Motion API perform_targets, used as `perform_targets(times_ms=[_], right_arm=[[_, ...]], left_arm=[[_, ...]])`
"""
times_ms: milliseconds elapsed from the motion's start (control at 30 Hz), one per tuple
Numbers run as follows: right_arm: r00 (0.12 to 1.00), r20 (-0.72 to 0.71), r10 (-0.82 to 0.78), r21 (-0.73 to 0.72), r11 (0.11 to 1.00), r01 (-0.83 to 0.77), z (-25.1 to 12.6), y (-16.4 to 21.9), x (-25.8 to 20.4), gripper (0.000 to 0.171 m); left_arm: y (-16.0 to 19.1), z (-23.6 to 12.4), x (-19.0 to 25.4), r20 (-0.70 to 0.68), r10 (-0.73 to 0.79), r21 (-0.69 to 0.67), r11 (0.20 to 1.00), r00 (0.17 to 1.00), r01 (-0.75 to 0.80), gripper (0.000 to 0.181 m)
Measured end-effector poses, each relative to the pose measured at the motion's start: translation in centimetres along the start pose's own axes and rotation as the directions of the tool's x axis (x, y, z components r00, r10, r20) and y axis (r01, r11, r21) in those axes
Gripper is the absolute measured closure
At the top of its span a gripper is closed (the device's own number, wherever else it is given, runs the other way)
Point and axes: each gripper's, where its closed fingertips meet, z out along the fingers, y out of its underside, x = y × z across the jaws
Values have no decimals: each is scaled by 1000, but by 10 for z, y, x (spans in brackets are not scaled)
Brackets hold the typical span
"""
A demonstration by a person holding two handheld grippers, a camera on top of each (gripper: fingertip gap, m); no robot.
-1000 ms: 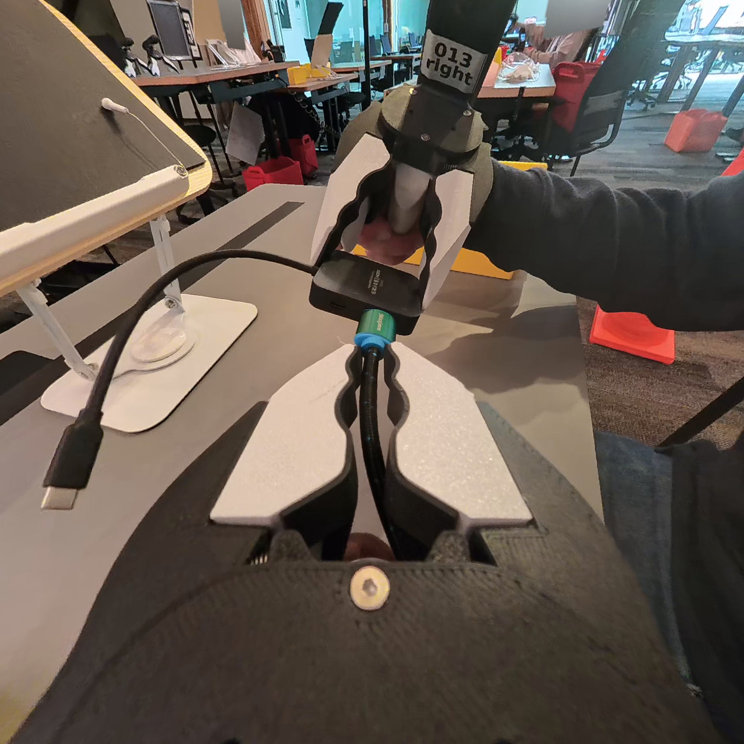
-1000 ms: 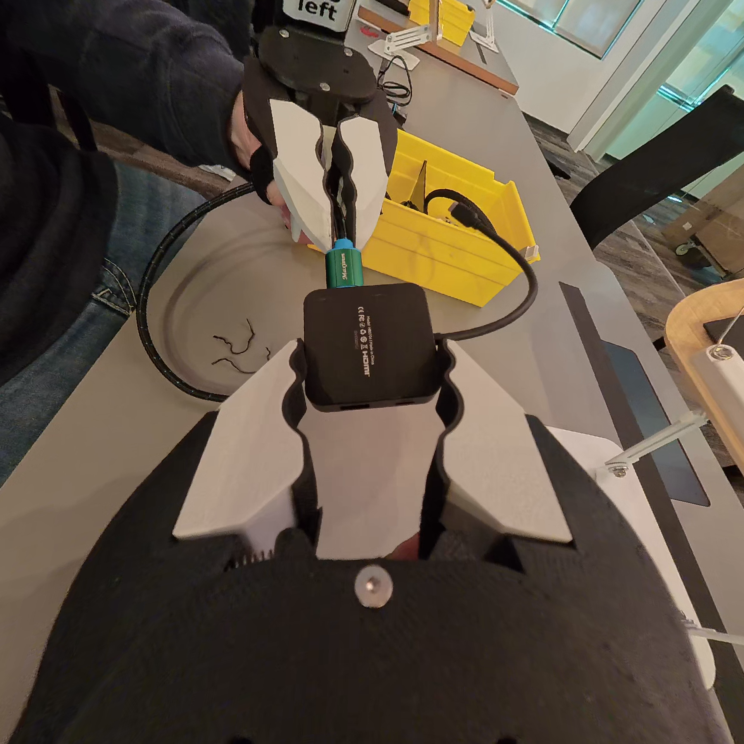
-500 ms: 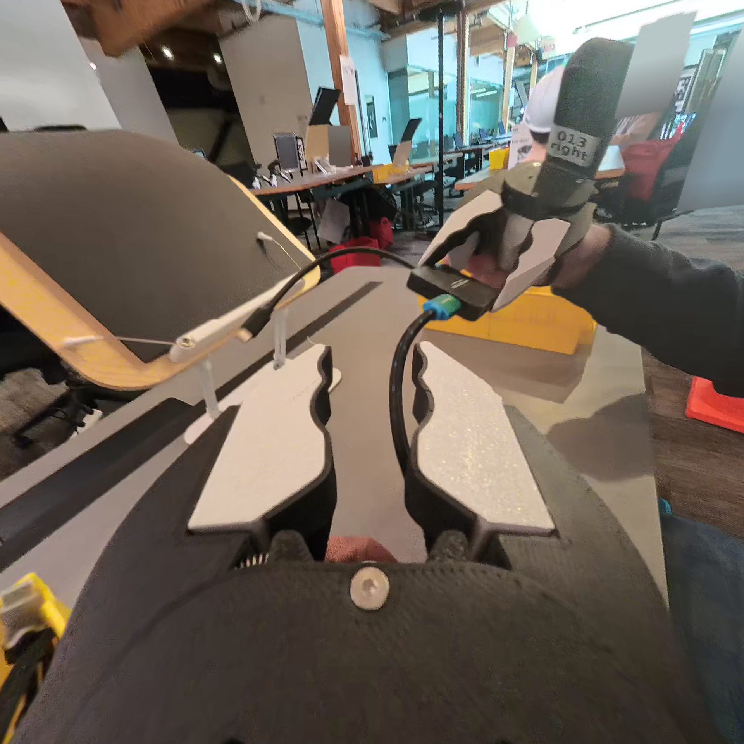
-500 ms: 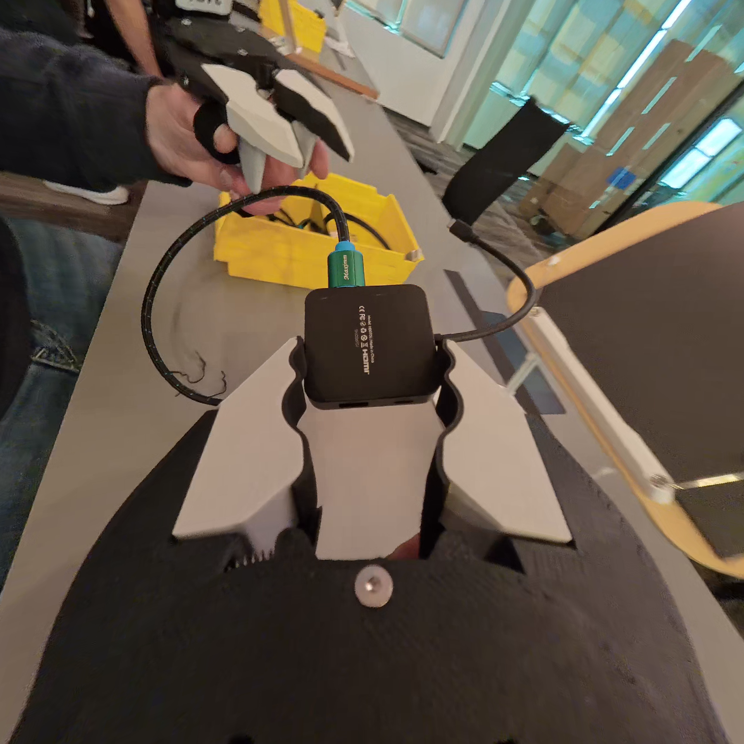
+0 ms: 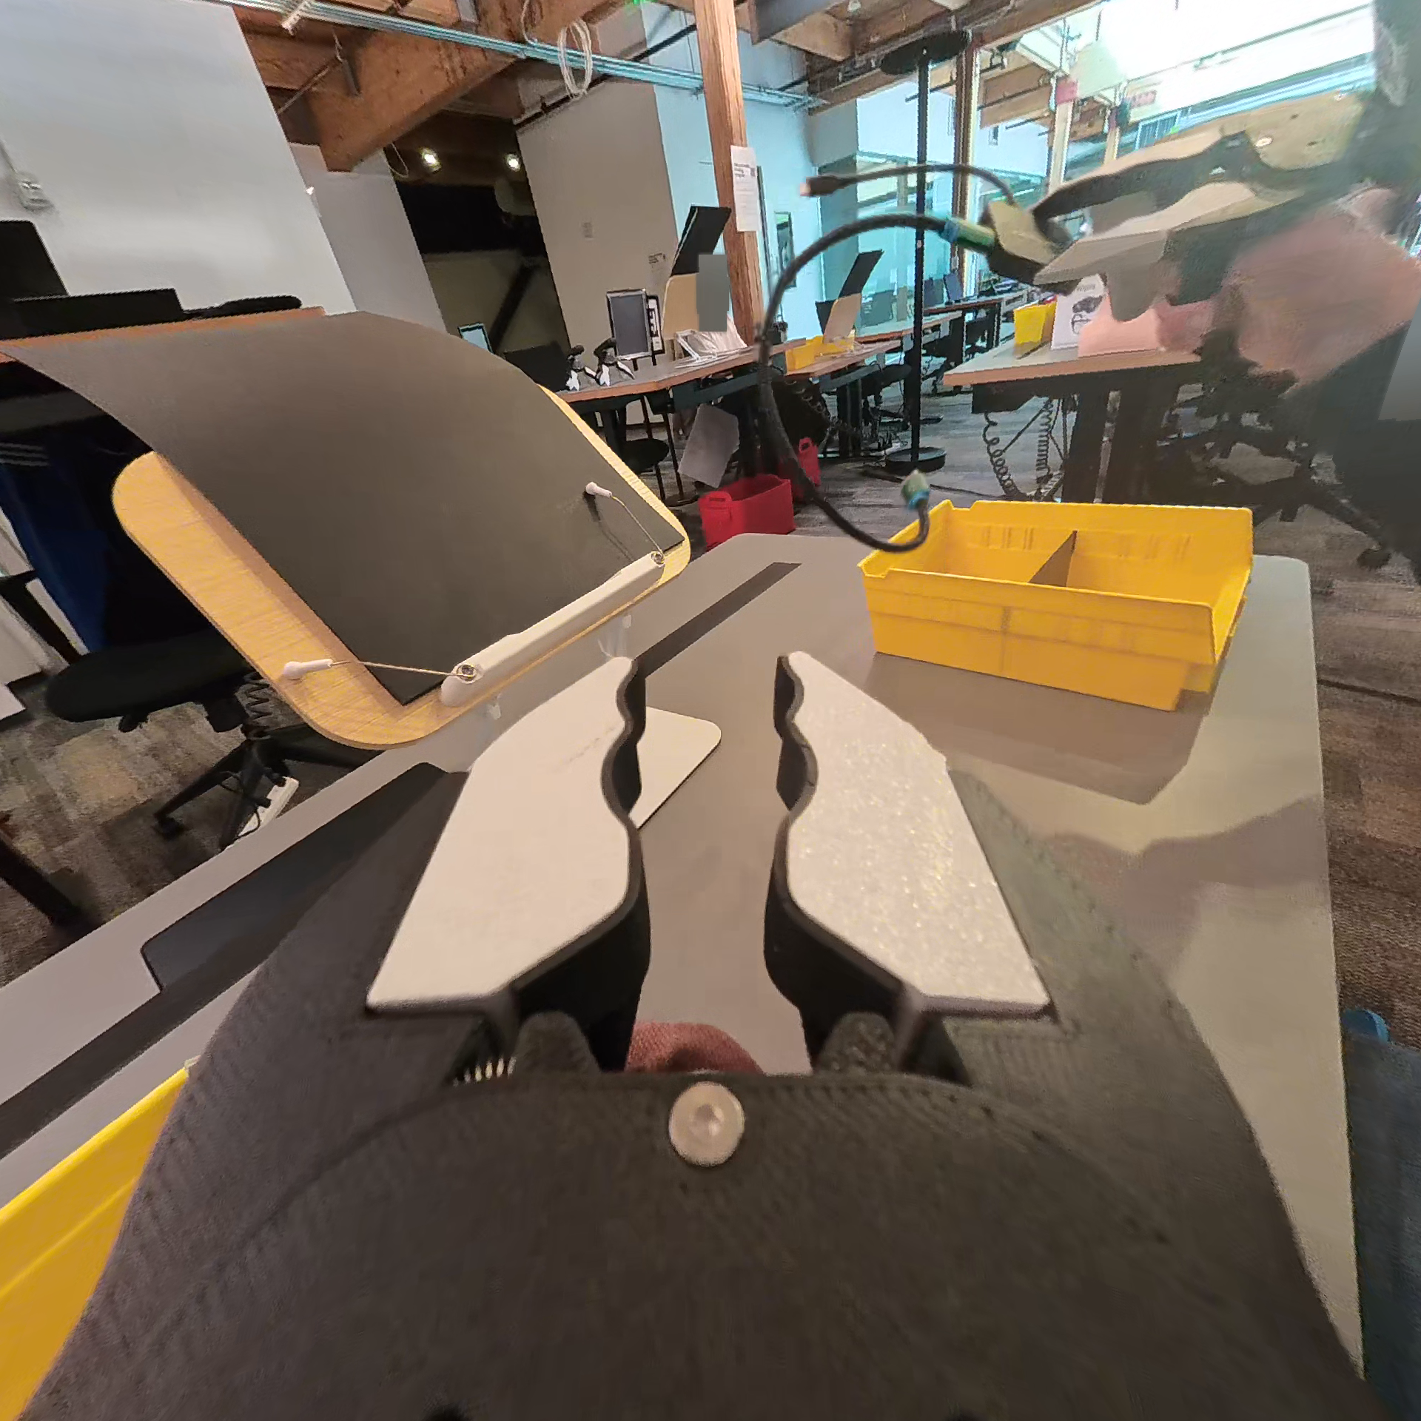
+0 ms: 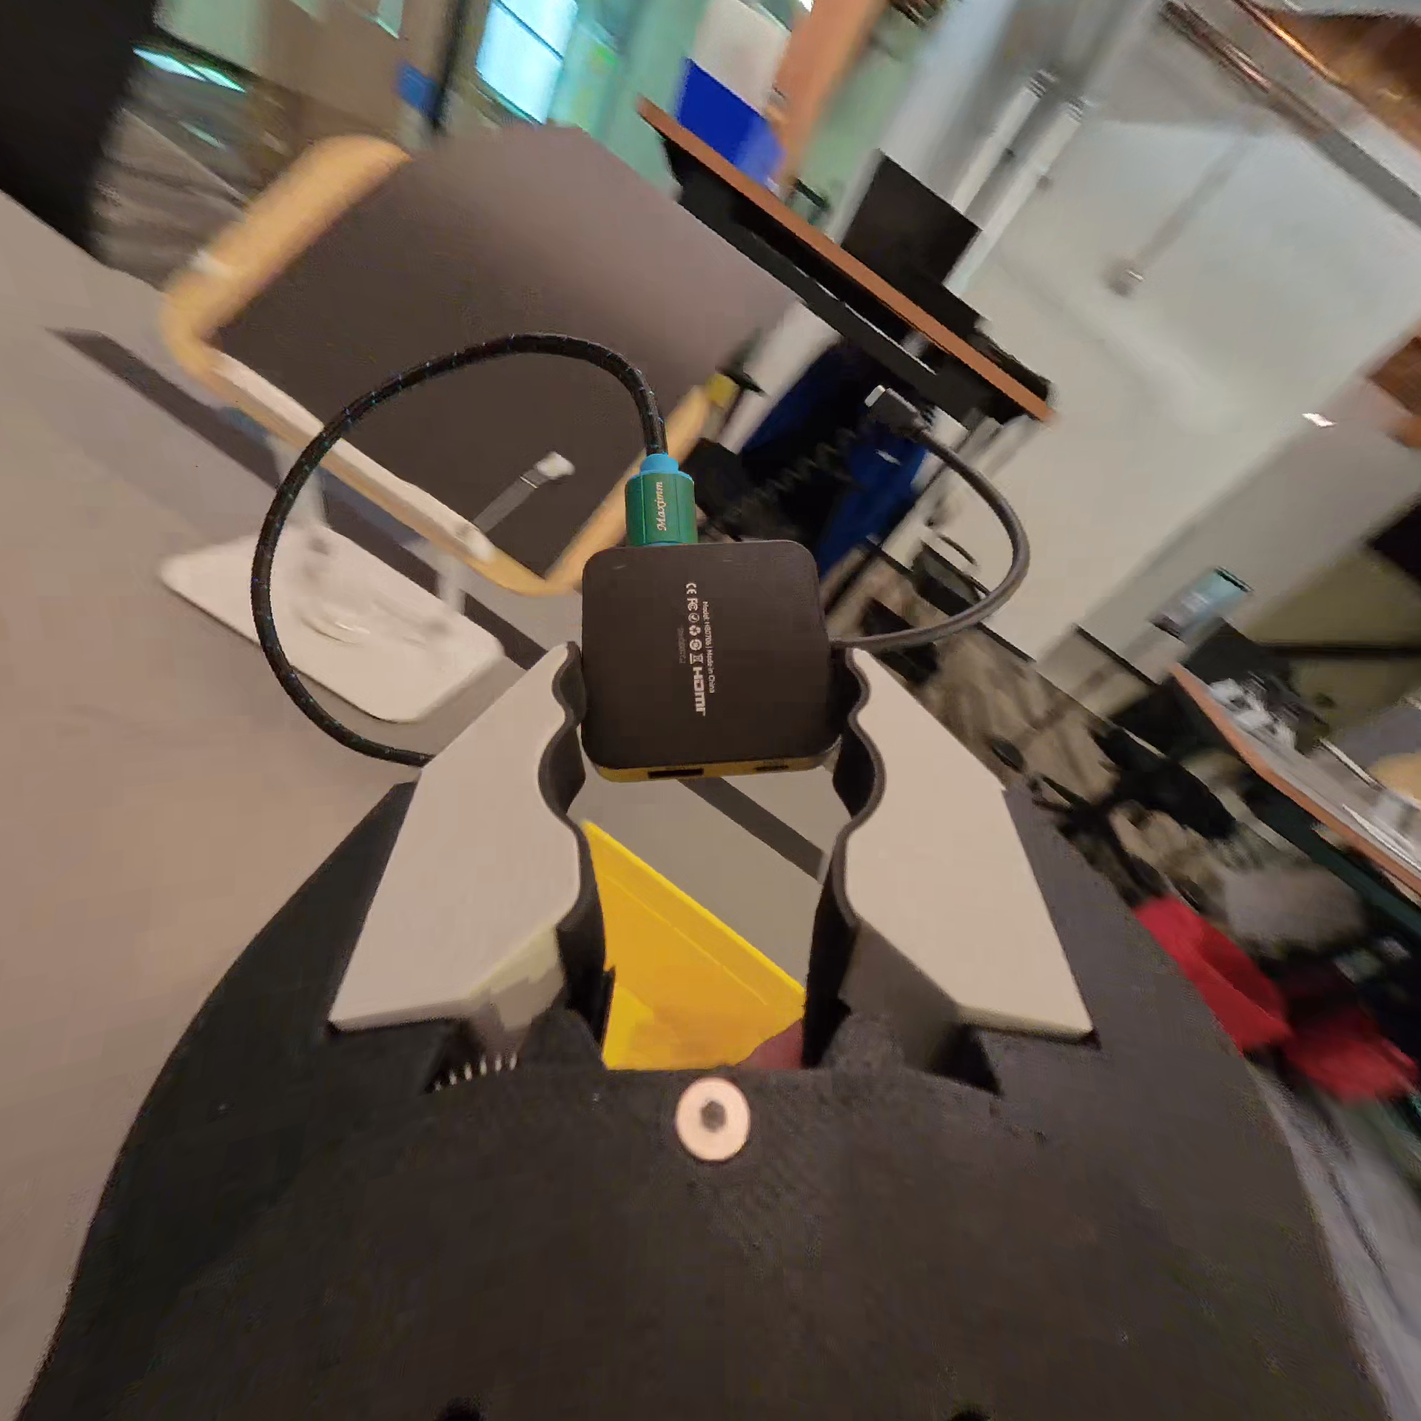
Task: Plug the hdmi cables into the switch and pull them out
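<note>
My right gripper (image 6: 707, 669) is shut on a black square switch (image 6: 703, 653) and holds it up in the air. A green HDMI plug (image 6: 661, 504) sits in the switch's far edge. Its black braided cable (image 6: 265, 538) loops away to the left. The switch's thin black lead (image 6: 1000, 538) curves off to the right. In the left wrist view the switch (image 5: 1015, 238) is high at the upper right, and the cable's free green end (image 5: 913, 488) dangles above the yellow bin (image 5: 1053, 607). My left gripper (image 5: 707, 677) is open and empty, low over the grey table (image 5: 1038, 830).
A tilted wooden board with a black sheet (image 5: 384, 492) stands on a white base at the table's left. The yellow bin sits at the far right of the table. Another yellow bin edge (image 5: 69, 1199) shows at lower left. Desks and chairs stand beyond the table.
My left gripper let go of the braided cable, opened and drew back. My right gripper lifted the switch high and to the right, with the plugged-in cable now dangling from it.
</note>
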Motion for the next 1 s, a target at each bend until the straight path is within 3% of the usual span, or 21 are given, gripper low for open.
perform_targets(times_ms=[100, 233, 433, 567, 700, 1000], right_arm=[[992, -122, -30, -127, 992, 15, -14, 41, 39, 108], [982, -174, -73, -314, 949, 15, -13, 107, 60, 108], [991, -132, -31, -473, 880, -35, 12, 195, 50, 108], [991, -104, 78, -549, 827, -123, 26, 242, 34, 108], [996, -67, 66, -673, 733, -94, 30, 286, 18, 108], [988, 111, 110, -893, 447, 51, 33, 338, -21, 108]], left_arm=[[4, 2, 1, -1, -6, -9, 1000, 1000, 6, 150], [10, 5, 2, -3, -6, -26, 1000, 1000, 6, 150], [18, 8, 8, -11, 14, -60, 998, 1000, -14, 150], [22, 10, 9, -15, 16, -72, 997, 1000, -17, 151], [27, 10, 9, -13, 33, -90, 995, 999, -34, 151], [35, 13, 13, -27, 57, -128, 990, 998, -60, 151]])
